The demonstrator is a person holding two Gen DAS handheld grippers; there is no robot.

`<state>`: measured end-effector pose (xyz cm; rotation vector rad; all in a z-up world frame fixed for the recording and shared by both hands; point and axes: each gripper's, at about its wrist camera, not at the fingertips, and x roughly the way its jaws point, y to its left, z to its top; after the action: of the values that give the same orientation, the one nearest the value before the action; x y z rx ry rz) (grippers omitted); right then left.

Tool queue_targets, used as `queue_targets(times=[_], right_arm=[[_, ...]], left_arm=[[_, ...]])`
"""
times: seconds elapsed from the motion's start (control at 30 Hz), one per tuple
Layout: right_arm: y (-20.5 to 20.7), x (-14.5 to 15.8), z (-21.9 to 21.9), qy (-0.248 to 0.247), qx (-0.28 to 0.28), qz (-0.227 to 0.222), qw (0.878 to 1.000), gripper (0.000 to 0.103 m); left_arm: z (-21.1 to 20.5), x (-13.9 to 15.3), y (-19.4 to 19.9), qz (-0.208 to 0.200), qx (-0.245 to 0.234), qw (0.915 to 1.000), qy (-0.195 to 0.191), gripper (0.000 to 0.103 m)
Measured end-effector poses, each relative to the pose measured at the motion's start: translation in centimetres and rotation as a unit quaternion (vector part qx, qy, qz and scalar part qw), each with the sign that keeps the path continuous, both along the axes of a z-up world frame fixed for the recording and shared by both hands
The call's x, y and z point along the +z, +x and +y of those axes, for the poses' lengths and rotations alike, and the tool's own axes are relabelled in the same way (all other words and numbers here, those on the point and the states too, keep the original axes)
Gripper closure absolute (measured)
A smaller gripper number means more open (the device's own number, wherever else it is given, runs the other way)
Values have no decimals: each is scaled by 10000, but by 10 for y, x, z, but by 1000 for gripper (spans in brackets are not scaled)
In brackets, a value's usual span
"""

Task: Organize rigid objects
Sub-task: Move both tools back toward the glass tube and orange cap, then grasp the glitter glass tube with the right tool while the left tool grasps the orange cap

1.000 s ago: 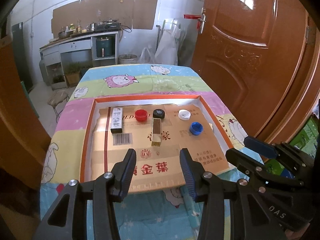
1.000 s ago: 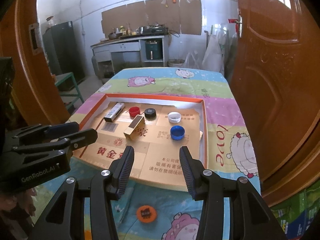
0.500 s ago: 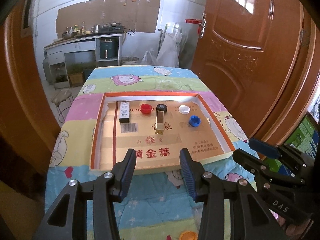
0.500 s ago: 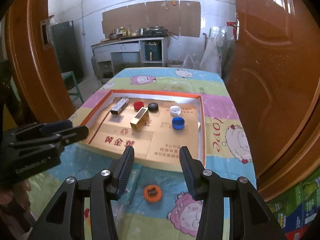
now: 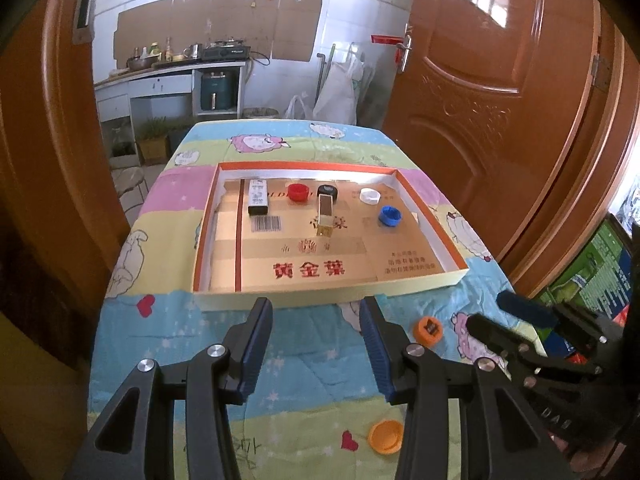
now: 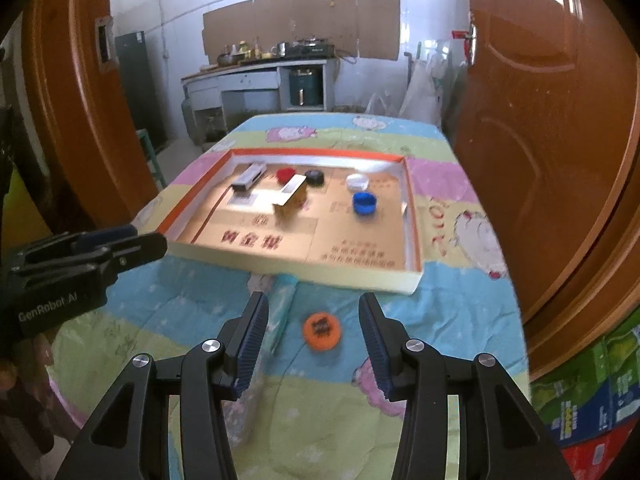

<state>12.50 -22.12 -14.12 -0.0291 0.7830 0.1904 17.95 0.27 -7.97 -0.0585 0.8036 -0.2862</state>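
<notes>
A shallow orange-rimmed cardboard tray [image 5: 206,224] [image 6: 412,216] lies on the table. In it are a black-and-white box [image 5: 258,197] [image 6: 249,176], a red cap [image 5: 299,192] [image 6: 285,174], a black cap [image 5: 327,191] [image 6: 315,177], a white cap [image 5: 369,195] [image 6: 357,181], a blue cap [image 5: 389,215] [image 6: 364,202] and a gold box [image 5: 325,215] [image 6: 291,199]. An orange cap [image 5: 428,330] [image 6: 321,330] lies on the cloth in front of the tray; a second orange cap [image 5: 386,436] lies nearer. My left gripper [image 5: 316,344] and right gripper [image 6: 312,340] are open and empty, held above the cloth short of the tray.
The table carries a cartoon-sheep cloth [image 5: 280,144]. A brown door [image 5: 492,92] stands on the right, another door panel [image 5: 44,152] on the left. A kitchen counter [image 5: 172,76] is at the back. Coloured cartons [image 6: 592,400] sit low right.
Both grippers have pulled back from the tray toward the near table edge. The tray looks smaller and the orange caps on the cloth have come into view.
</notes>
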Motion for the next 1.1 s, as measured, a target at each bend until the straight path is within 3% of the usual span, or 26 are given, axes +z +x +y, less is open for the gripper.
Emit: queue_targets(times=[0.27,0.43,0.6,0.97,1.1], right_arm=[[-14,-40,29,-21,335,443,9985,54],[-15,-57,37,-73,252,560,9981,55],[-15,-63,40,35,368,636,9973,79],[-17,-64,49,-249,502,602,9966,78],[-18,-74,50,-276,472,807,9952,75]], left_arm=[[5,-17,-22,53,-13,9999,-94,58],[2,-31,-31,186,-97,9998,-61,58],[1,-39,-35,259,-155,9995,-67,58],[-7,-51,-45,296,-406,9987,-72,58],[-5,-52,-46,304,-396,9987,-77,58]])
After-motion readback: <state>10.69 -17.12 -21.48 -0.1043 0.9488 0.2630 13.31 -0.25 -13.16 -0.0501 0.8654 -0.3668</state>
